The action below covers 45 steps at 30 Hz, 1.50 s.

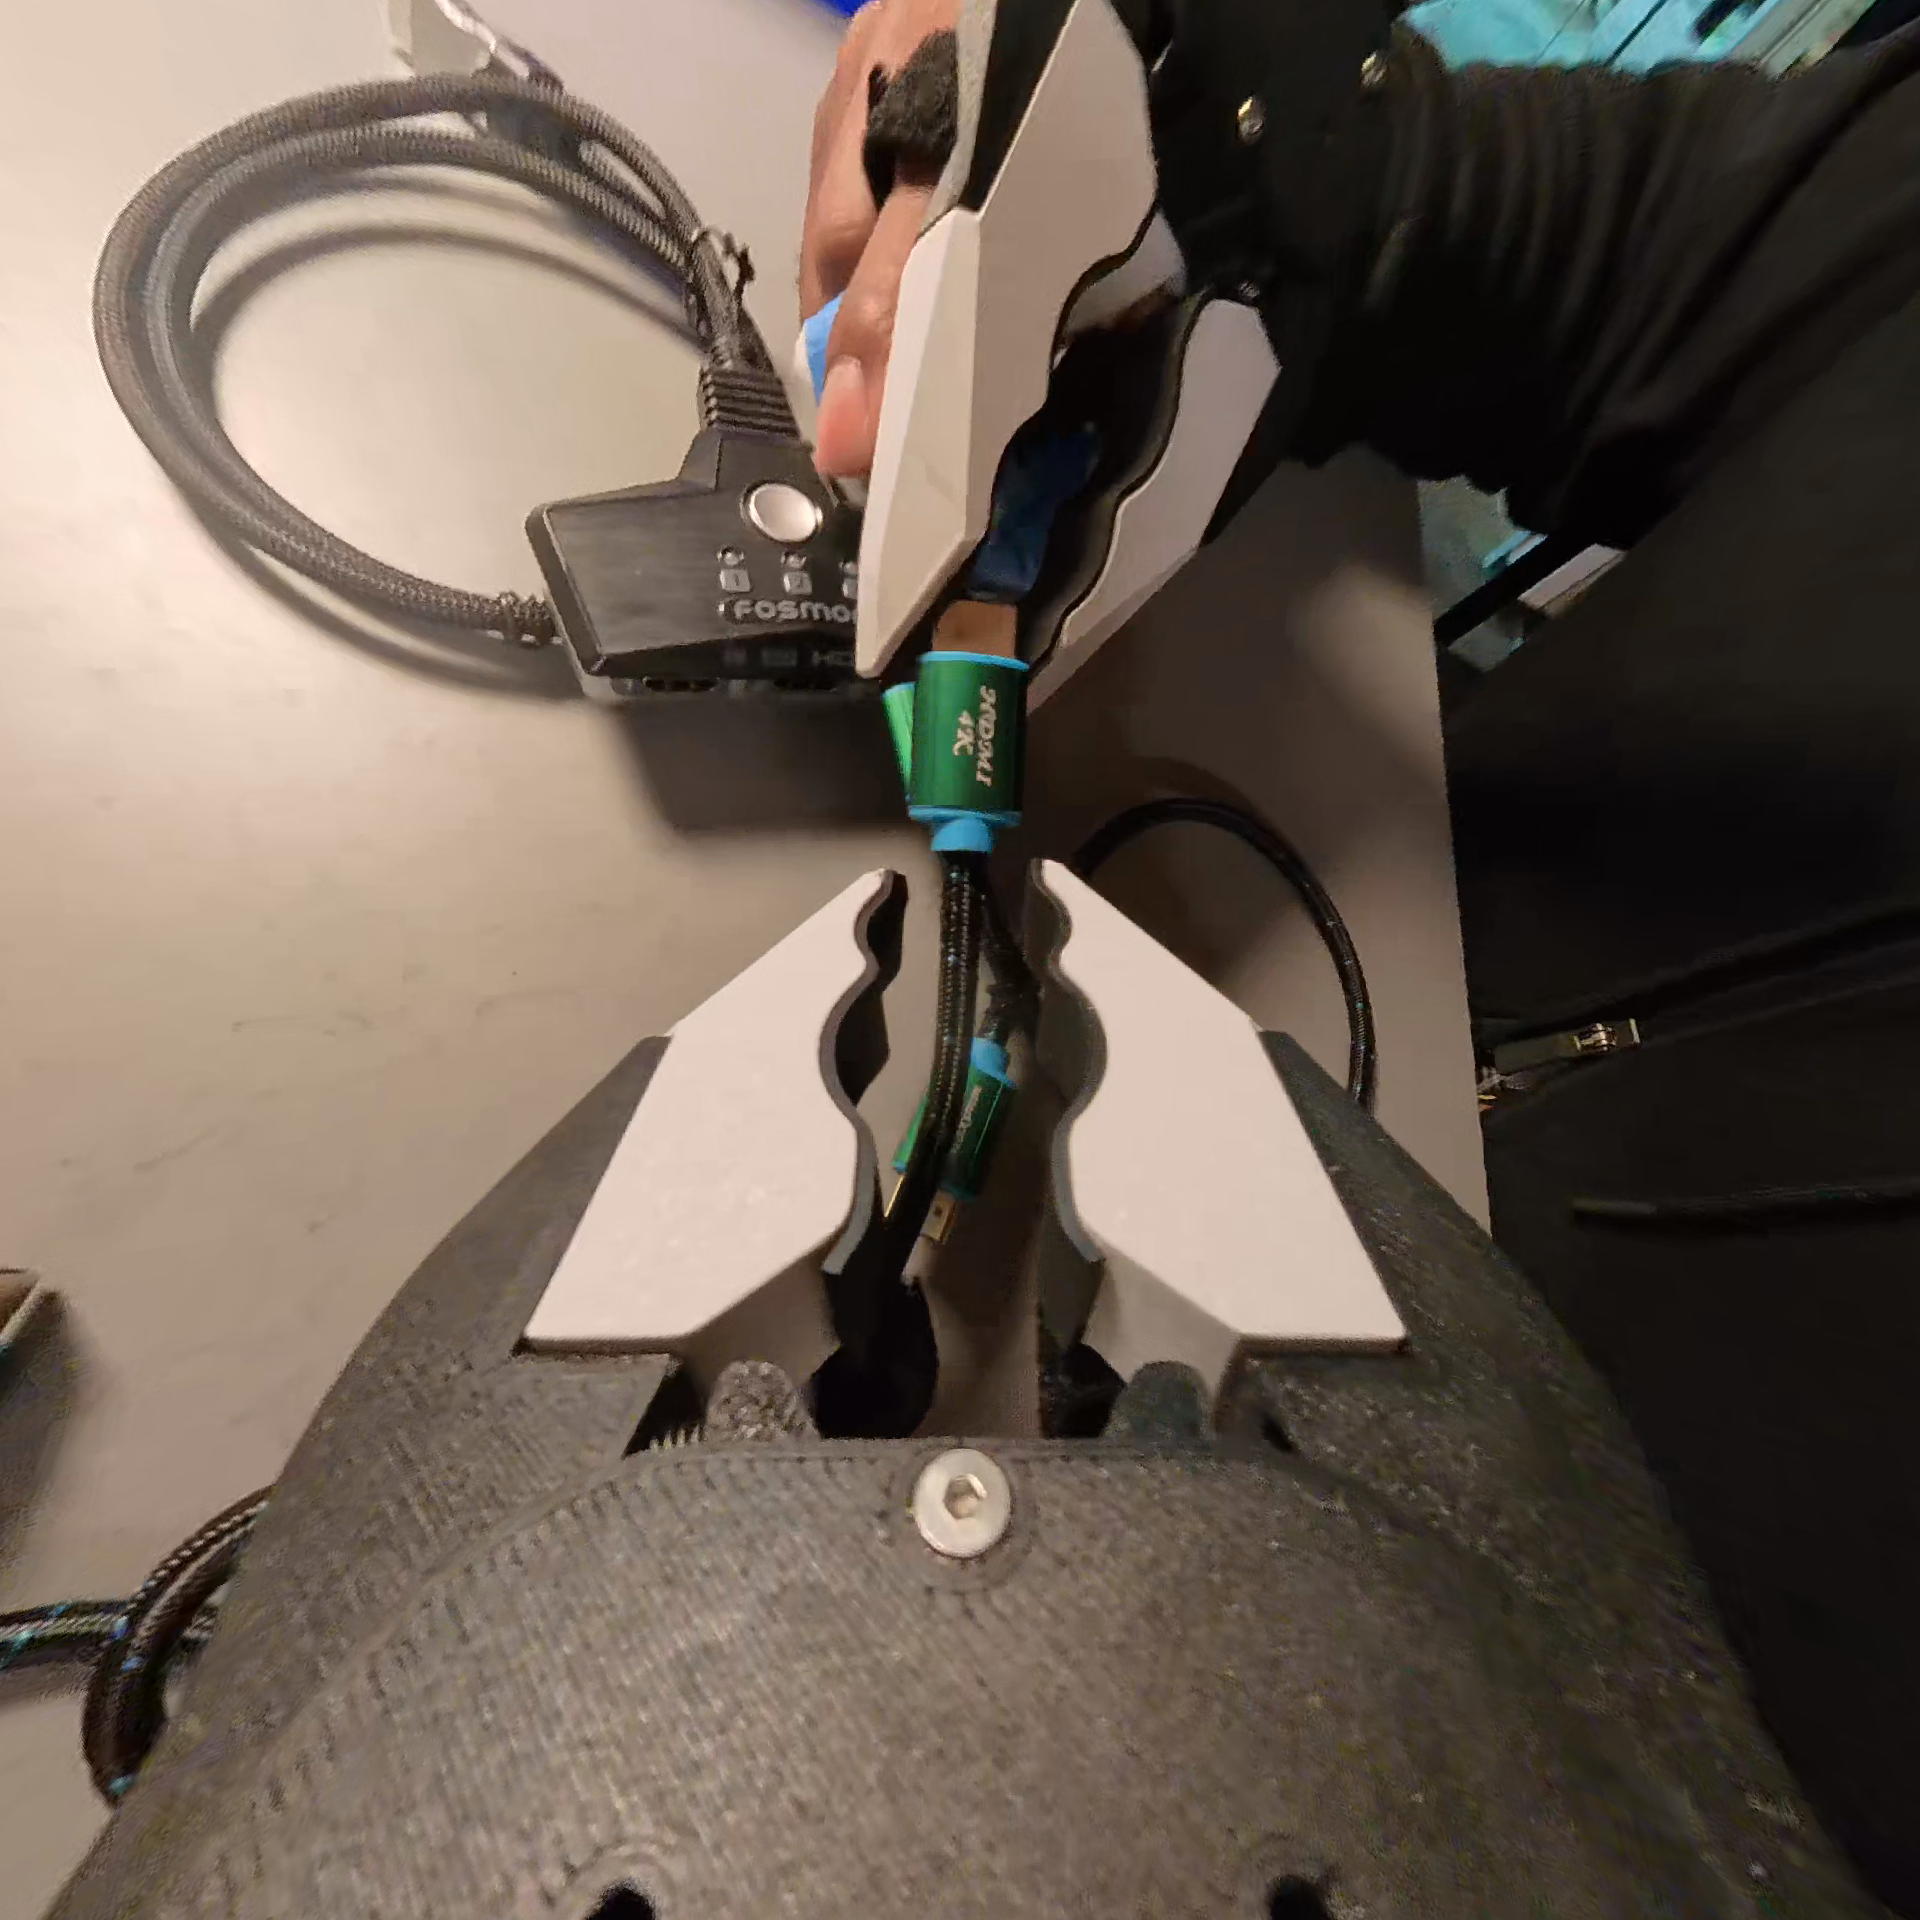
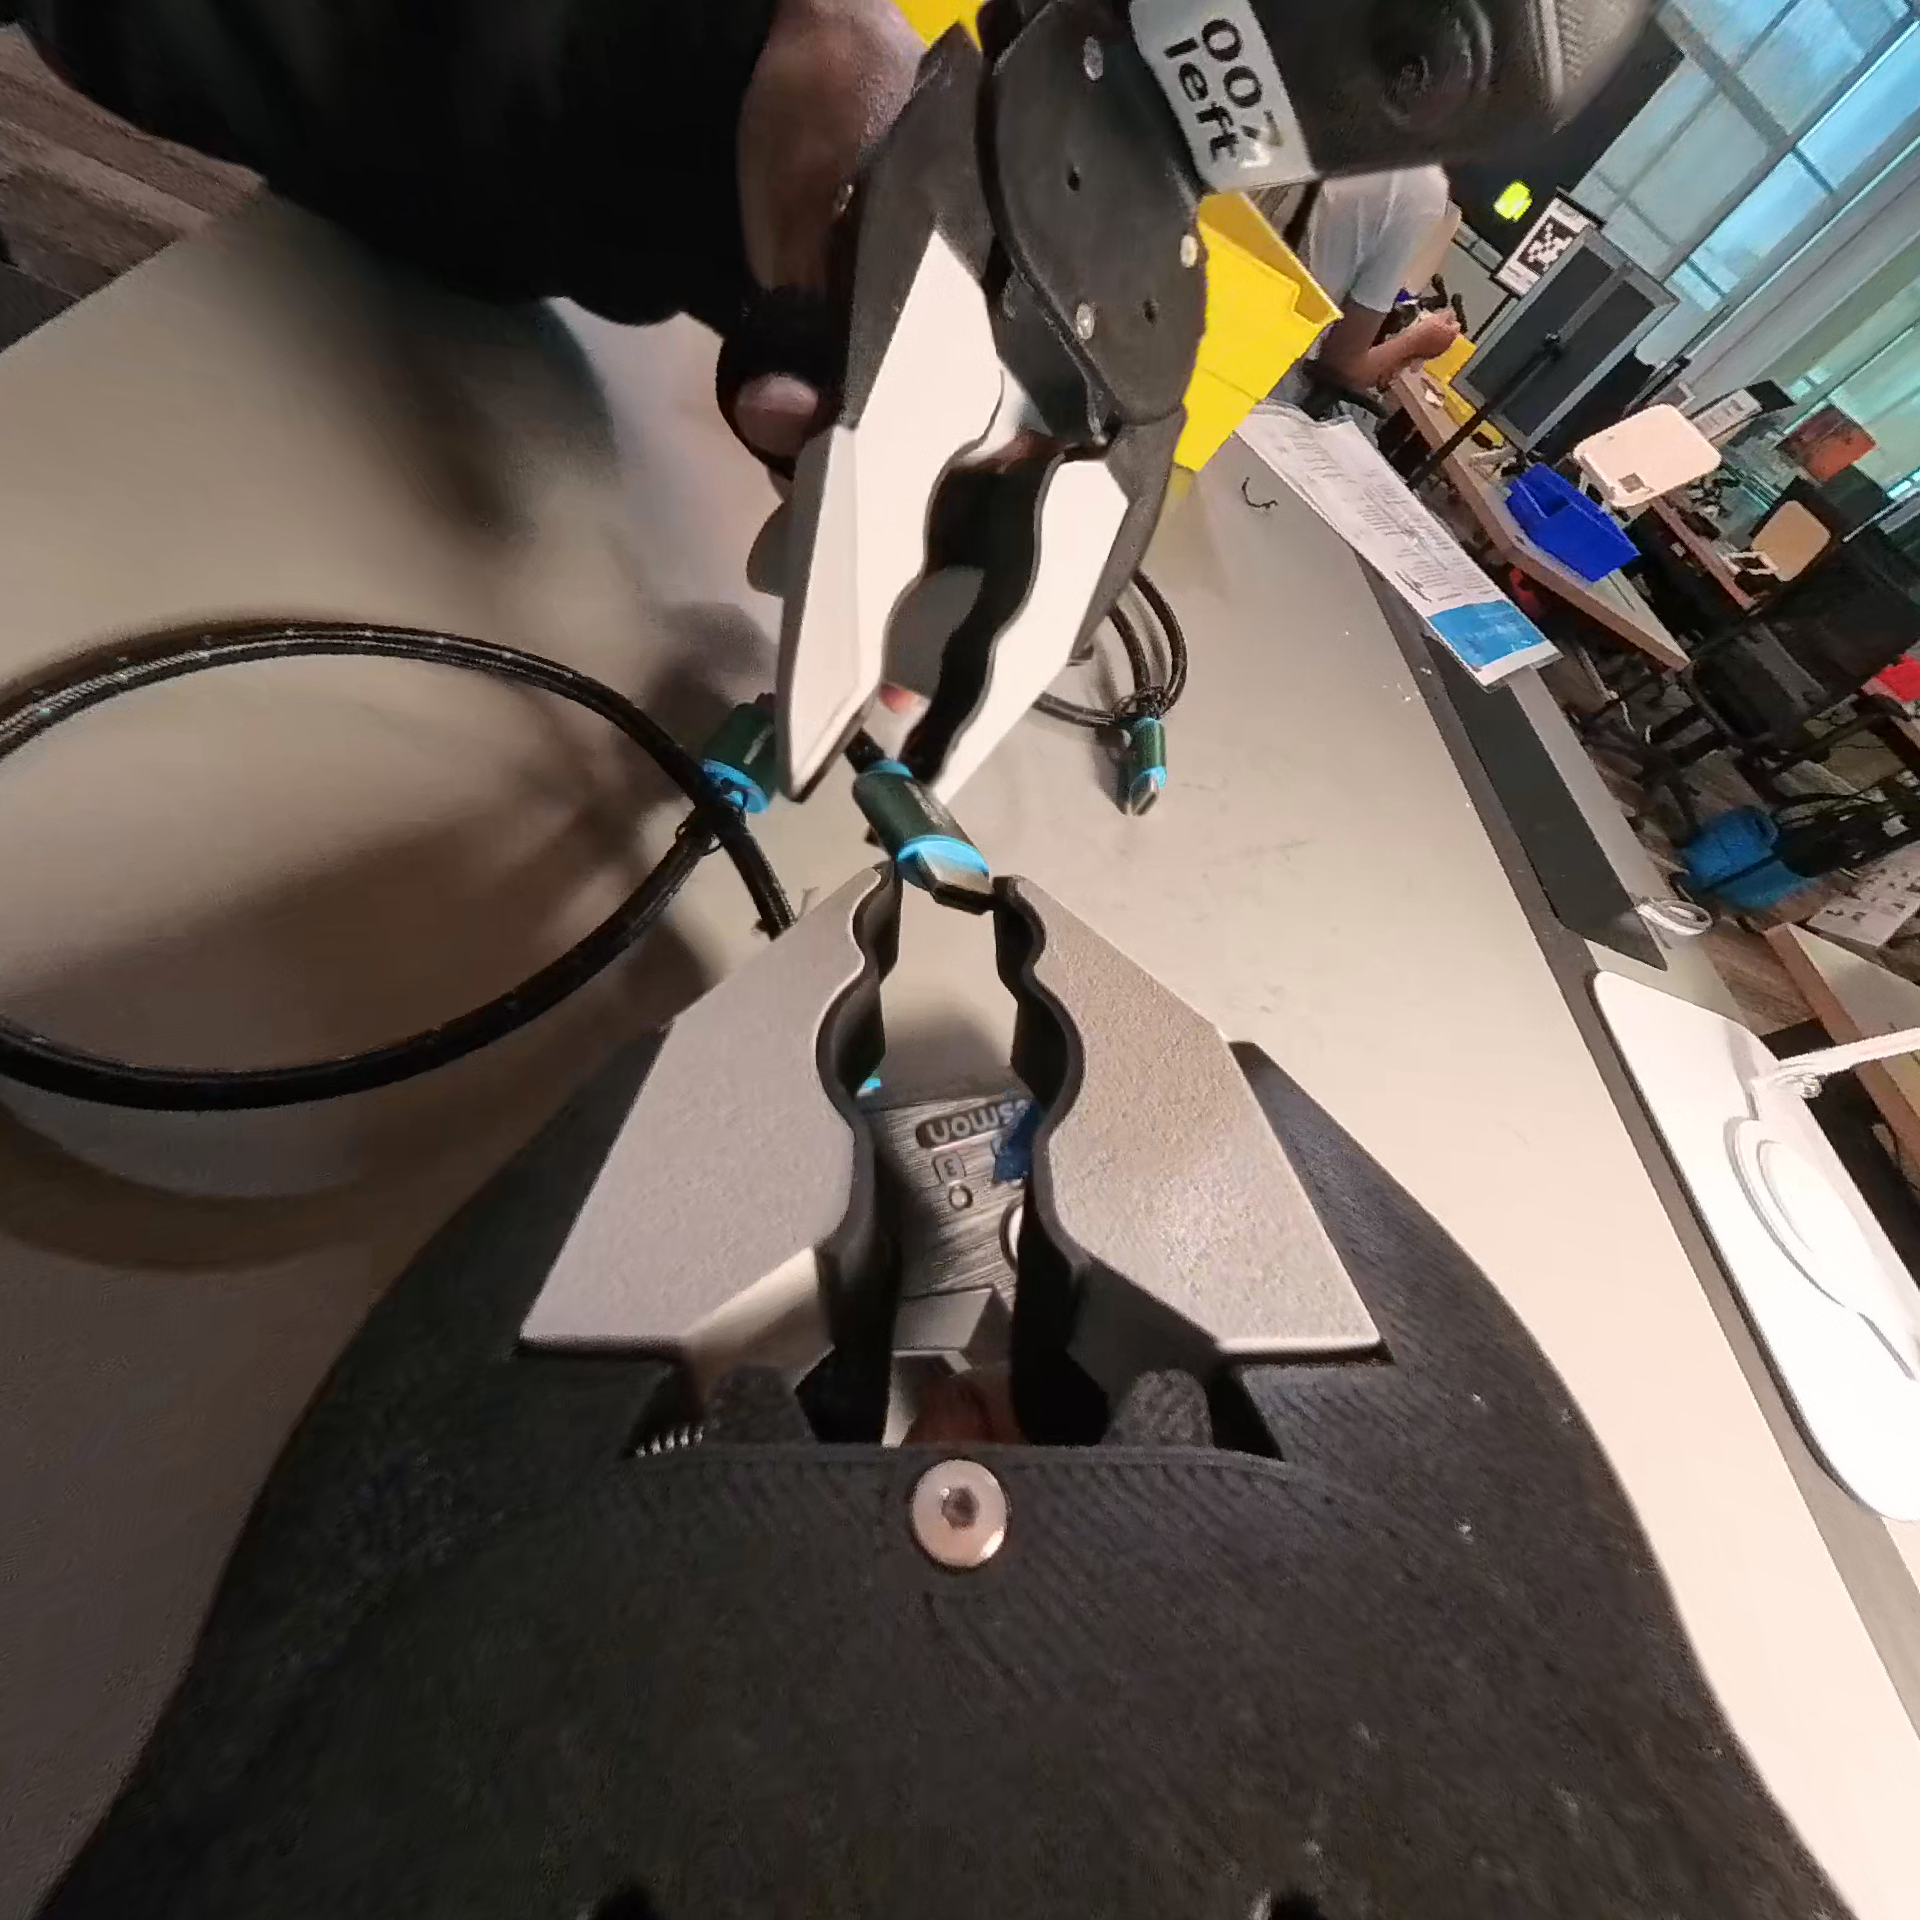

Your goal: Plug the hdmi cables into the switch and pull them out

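Note:
A green HDMI plug (image 1: pixel 961 748) with blue collars hangs in the air just in front of the black HDMI switch (image 1: pixel 665 571), which lies flat on the grey table. My right gripper (image 2: pixel 948 891) reaches over the switch (image 2: pixel 951 1174) from its cable side. Its fingertips are closed on the metal end of the plug (image 2: pixel 914 821). My left gripper (image 1: pixel 968 883) stands a narrow gap apart around the plug's braided cable (image 1: pixel 961 966), without pressing it. A second green plug (image 1: pixel 971 1127) lies on the table below my left jaws.
The switch's own grey braided cable (image 1: pixel 208 416) coils on the table behind it. More green plugs (image 2: pixel 1143 758) and a black cable loop (image 2: pixel 312 644) lie around. The table edge (image 1: pixel 1444 727) runs close on the right. A yellow bin (image 2: pixel 1247 312) and papers (image 2: pixel 1392 540) sit farther back. Less than 4 cm separates the two grippers' tips. The switch (image 2: pixel 951 1174) sits 6 cm or so from the ends of my right fingers.

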Available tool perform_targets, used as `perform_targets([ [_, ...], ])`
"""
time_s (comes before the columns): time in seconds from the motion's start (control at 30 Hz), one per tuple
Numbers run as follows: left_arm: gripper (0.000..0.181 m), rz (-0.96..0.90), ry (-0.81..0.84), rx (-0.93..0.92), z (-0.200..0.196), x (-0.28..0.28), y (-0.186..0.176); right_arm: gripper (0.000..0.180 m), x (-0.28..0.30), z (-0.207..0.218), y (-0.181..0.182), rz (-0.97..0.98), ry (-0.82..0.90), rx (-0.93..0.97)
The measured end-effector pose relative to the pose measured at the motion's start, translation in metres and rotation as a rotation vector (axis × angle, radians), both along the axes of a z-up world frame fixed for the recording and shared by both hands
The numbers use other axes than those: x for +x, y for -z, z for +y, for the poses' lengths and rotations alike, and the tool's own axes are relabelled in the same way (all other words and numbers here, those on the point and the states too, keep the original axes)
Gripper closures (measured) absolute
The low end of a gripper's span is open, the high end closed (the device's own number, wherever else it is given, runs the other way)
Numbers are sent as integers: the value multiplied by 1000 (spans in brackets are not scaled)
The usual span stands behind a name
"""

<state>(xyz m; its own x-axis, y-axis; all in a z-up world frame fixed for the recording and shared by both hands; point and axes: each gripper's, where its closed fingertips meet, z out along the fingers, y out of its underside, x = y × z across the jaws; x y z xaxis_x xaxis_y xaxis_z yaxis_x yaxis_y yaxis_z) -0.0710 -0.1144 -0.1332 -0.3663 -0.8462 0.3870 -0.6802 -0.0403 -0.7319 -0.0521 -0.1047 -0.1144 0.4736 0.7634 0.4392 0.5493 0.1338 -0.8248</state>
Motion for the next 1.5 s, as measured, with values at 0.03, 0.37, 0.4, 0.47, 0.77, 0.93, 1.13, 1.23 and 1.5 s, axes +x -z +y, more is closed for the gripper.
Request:
perform_targets([
  [0.03, 161, -31, 3, -18, -1, 0, -3, 159, 1, 0, 0, -1, 5, -2],
  [0.37, 173, -214, -79, 29, 11, 11, -11, 159, 13, 6, 0, 34, 48, -19],
  [0.4, 172, -219, -90, 21, 11, 12, -12, 159, 13, 6, 0, 36, 48, -16],
  [0.47, 165, -205, -116, -25, 13, 14, -11, 159, 13, 6, -1, 37, 46, -8],
  [0.77, 167, -202, -74, -23, 3, 15, -3, 160, 10, 4, -1, 44, 24, 9],
  [0.93, 173, -204, -65, 95, 4, 14, 0, 144, 22, 1, 1, -3, 42, -43],
  [1.13, 174, -74, -38, 335, 14, 8, 17, 100, 53, -12, 32, -87, 75, -349],
  [1.23, 173, 6, -7, 455, 22, 8, 27, 87, 60, -11, 48, -117, 104, -420],
  [1.5, 174, 134, 57, 627, 29, 12, 34, 96, 58, -4, 50, -100, 151, -441],
])
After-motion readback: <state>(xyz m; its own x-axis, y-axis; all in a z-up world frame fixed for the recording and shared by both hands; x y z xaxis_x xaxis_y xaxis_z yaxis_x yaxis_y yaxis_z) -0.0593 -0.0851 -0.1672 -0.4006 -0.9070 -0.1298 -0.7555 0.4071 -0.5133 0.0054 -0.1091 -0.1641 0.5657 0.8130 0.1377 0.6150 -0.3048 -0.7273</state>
